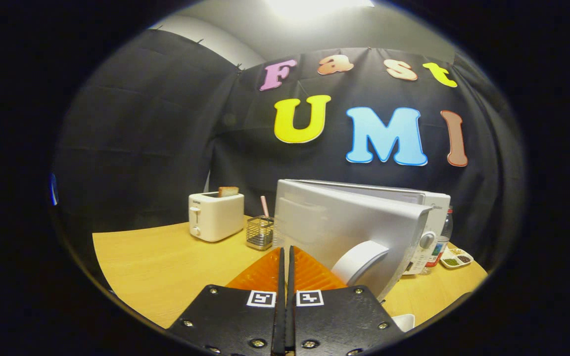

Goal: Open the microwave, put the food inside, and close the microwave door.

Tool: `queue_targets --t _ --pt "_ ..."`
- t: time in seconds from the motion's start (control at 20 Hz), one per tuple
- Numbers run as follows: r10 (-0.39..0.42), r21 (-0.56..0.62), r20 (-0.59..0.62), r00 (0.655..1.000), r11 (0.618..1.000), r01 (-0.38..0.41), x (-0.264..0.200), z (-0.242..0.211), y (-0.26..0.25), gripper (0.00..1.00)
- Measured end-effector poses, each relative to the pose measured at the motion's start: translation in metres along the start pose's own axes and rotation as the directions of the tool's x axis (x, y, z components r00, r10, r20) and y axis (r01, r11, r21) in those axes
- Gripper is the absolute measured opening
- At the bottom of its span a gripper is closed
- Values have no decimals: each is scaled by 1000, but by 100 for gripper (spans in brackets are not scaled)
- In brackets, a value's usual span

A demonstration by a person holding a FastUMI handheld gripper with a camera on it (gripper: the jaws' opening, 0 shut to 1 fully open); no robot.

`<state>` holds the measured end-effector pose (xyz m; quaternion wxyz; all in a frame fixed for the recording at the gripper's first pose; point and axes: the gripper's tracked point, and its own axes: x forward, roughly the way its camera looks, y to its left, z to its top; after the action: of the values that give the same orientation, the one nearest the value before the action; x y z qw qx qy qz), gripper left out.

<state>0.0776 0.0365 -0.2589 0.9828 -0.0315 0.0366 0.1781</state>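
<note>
**Tool closed and empty before a swung-out microwave door**

The tool [285, 254] has its two fingers pressed together with only a thin slit between them; nothing is gripped. Their tips lie low over the table [151, 267], a smooth yellow wood-look surface.

Just beyond the tips, slightly right, stands the microwave door [344, 222], a flat silver-grey panel swung partly outward and seen at an angle. Its rounded white handle [359, 261] sits at the near lower corner, immediately right of the fingers. The door blocks any sight of the cavity. Behind it is the white microwave [431, 202], box-shaped, with a round knob [427, 240] on its control strip.

Left of the door, a small wire-mesh holder [260, 232] carries a striped straw. Farther left stands a glossy white toaster [215, 216] with a slice of bread [228, 191] upright in its slot.

Far right, beside the microwave, are a clear bottle [446, 230] and a small white compartment dish [456, 258] of dark and green bits. A white object's rim [403, 321] shows near right of the tool; what it is cannot be told.
</note>
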Motion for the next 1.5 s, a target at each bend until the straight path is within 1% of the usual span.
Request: queue_targets --t 0.15,0.4,0.5,0.85,1.05,1.2,1.3,1.35,1.5 --pt "-72 -13 -7 997 997 72 9 0 -33 1" --pt "-158 -18 -21 987 987 157 26 -3 -81 1" --pt "-204 -19 -25 979 979 204 35 -4 -102 1" --pt "-314 32 -85 946 948 318 74 -12 -169 1" --pt "-365 22 -93 926 930 368 93 -14 -193 1" --pt "-354 41 -123 927 932 361 112 -22 -193 1" --pt "-387 20 -140 911 919 393 120 -27 -193 1" --pt "-426 -1 -112 898 903 429 125 -23 -201 1" --pt "-447 -2 -117 887 893 449 131 -26 -202 1"
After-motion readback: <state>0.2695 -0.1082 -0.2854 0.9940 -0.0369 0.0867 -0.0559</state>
